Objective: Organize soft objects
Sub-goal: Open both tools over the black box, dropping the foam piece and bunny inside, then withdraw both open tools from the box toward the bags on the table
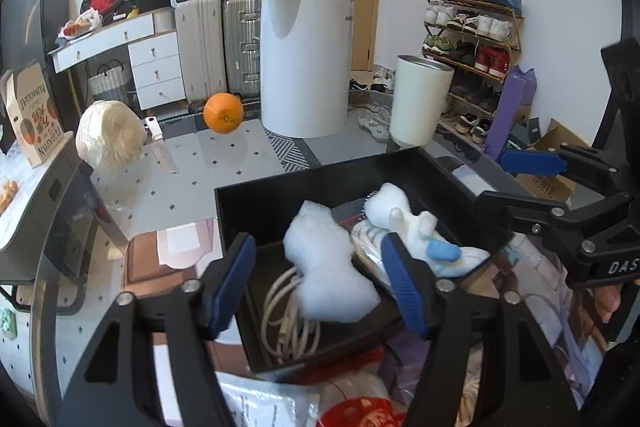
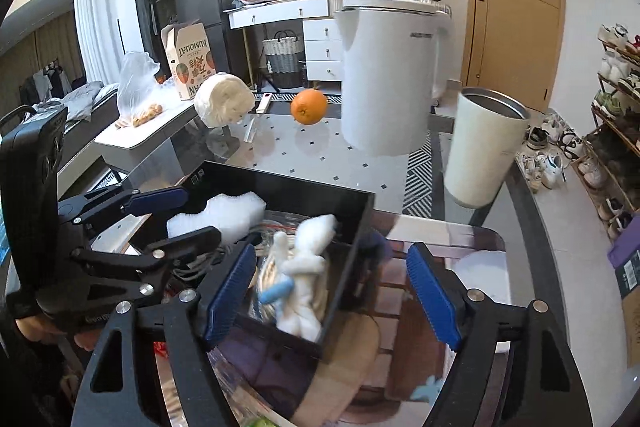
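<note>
- White foam piece (image 1: 330,263) lies inside the black box (image 1: 280,195), on a coiled white cable (image 1: 290,319).
- The white plush toy (image 2: 306,267) lies in that box too, beside the foam.
- Your left gripper (image 1: 320,283) hangs over the box, jaws spread, holding nothing.
- Your right gripper (image 2: 332,297) straddles the box's wall, jaws released.
- An orange (image 1: 223,113) sits beyond the box.

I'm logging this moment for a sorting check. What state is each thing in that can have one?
Left tool: open, holding nothing, over the box.
Right tool: open, holding nothing, astride the box's wall.
Box: lidless, holding items.
Foam: inside the box, loose.
Plush: lying in the box.
Cable: coiled in the box.
Cup: upright, lidless.
Orange: whole.
</note>
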`<state>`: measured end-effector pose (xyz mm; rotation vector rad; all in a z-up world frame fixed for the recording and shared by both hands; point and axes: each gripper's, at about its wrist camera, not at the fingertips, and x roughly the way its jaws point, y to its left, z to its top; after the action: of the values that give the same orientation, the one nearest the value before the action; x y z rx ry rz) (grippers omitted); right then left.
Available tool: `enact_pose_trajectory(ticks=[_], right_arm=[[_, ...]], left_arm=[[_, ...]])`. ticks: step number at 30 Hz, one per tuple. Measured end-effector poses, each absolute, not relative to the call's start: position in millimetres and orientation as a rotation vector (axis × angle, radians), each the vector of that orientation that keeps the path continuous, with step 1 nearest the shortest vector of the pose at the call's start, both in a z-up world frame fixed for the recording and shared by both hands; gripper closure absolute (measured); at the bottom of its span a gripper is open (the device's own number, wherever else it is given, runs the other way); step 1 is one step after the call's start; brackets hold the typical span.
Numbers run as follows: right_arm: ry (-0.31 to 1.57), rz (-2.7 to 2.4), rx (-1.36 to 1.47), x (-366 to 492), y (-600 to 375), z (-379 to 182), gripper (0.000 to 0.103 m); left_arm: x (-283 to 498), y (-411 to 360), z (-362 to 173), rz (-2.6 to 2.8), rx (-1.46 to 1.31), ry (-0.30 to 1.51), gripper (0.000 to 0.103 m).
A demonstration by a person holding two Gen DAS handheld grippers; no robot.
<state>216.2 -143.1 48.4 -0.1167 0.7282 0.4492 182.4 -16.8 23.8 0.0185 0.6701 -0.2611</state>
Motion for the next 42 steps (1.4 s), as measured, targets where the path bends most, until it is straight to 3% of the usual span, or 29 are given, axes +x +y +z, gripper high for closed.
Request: enact_pose_trajectory(ticks=[1,3,12,20,42], right_arm=[[0.731,0.45,-0.115,214,-147,49,0.02],[0.74,0.449,-0.11,210,-154,49,0.016],[0.821,0.487,-0.042,186,-179,43,0.001],[0.84,0.508,-0.096,157,-168,36,0.001],[0.92,0.51,-0.148,120,-155,4,0.001]], left_arm=[[177,-16,27,-0.279,0.004,0.659,0.02],[169,-15,30,-0.276,-0.006,0.646,0.0],[133,3,33,-0.166,-0.033,0.65,0.0],[100,9,35,-0.115,0.048,0.629,0.0],[92,23,-7,-0.071,0.099,0.782,0.0]])
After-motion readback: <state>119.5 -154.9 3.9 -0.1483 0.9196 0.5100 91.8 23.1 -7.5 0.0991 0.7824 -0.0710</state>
